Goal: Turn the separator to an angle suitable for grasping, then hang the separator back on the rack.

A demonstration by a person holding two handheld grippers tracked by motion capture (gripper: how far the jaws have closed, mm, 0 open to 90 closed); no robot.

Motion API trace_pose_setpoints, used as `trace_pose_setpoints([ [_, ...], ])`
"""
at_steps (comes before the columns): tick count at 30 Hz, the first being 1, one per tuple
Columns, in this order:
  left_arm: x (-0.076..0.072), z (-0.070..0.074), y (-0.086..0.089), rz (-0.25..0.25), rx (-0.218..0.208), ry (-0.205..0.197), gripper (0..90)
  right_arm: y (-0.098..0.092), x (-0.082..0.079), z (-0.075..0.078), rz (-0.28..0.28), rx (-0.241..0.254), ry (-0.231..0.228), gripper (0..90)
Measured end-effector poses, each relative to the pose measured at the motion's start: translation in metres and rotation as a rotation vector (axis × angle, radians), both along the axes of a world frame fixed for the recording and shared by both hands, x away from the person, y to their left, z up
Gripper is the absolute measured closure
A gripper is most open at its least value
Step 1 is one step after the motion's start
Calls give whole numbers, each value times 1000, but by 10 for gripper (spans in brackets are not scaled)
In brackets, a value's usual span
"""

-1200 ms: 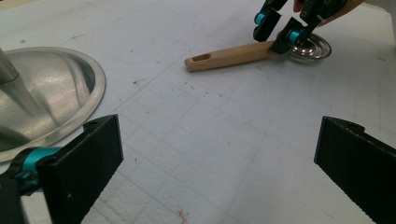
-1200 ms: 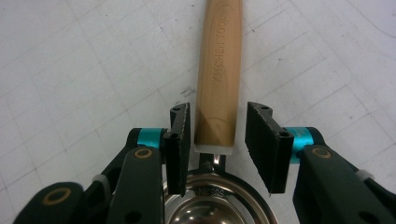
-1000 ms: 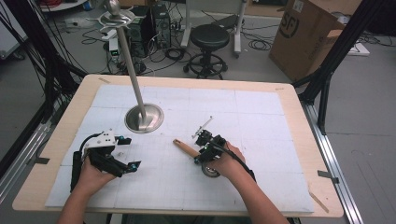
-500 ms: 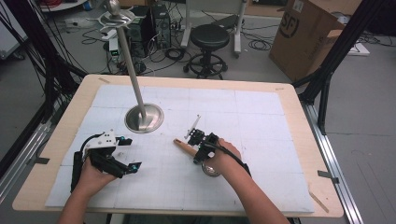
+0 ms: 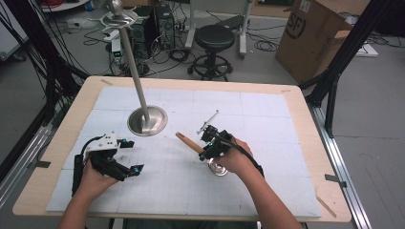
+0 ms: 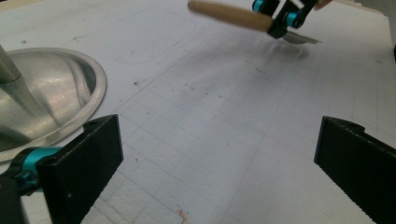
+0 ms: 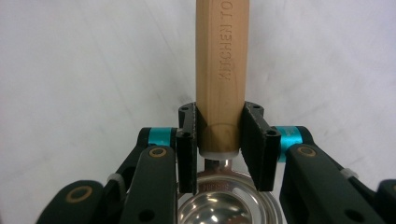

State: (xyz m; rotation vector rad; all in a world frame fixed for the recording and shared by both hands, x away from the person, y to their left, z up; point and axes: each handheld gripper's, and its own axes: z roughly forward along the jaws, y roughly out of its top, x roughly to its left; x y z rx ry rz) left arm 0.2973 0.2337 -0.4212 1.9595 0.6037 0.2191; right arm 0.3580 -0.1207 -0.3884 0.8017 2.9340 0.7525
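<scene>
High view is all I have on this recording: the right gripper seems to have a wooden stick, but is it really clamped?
Observer: Yes. In the right gripper view, the right gripper has both black jaws pressed flat against the round light-wood handle.
Operator: Is it just a stick?
Observer: No. A shiny round steel cup sits at the handle's near end, right behind the jaws; it is a ladle or scoop.
Operator: Any marking on it?
Observer: Letters reading KITCHEN TO are stamped along the wood.
Operator: And the left gripper?
Observer: In the left gripper view, the left gripper has its jaws wide apart over the white gridded mat, nothing between them.
</scene>
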Motion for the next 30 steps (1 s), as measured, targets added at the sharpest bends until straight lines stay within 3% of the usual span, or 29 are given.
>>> trace_pose_setpoints([
  [1,0,0,0,1,-1,1,18,-3,-1,5,-4,45,-15,689],
  [2,0,0,0,-1,-1,1,17,-10,-2,15,-6,129,-45,689],
  [7,-1,0,-1,-8,-4,2,17,-24,-5,34,-15,271,-109,689],
  [14,-5,0,1,-15,-13,0,17,-33,-9,52,-10,344,-177,689],
  [24,-5,0,2,-13,-24,-1,18,-37,-6,60,7,404,-210,688],
  [30,-4,0,3,-10,-31,0,18,-37,-2,73,16,491,-258,688],
])
